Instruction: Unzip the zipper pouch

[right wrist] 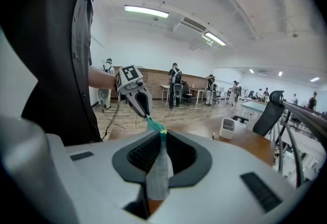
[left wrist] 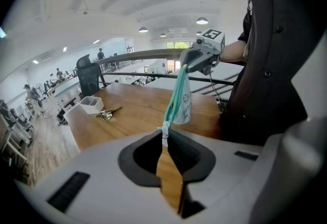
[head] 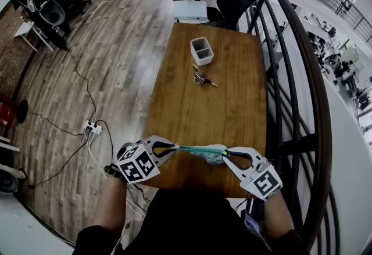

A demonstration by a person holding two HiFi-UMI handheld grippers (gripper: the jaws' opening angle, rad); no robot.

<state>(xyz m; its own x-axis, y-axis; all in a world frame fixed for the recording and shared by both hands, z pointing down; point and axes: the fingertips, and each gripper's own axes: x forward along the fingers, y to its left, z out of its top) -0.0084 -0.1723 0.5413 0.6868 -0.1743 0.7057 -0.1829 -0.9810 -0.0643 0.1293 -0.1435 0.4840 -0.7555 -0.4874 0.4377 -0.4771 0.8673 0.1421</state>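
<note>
Above the near edge of the bench [head: 197, 114], the zipper pouch [head: 206, 153] is held stretched, its long axis running 9 to 3 o'clock. Its zipper end is pinched by the left tool [head: 173, 147] at 9, its fabric end by the right tool [head: 226, 154] at 3.

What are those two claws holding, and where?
The pale fabric pouch with teal zipper: left gripper pinches the zipper's pull end, right gripper the opposite fabric end.

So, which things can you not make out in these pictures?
The zipper: open or closed, too small in head view, edge-on in both gripper views.
Print on the pouch: blurred, left gripper view.
The metal item by the box: too small, head view.
</note>
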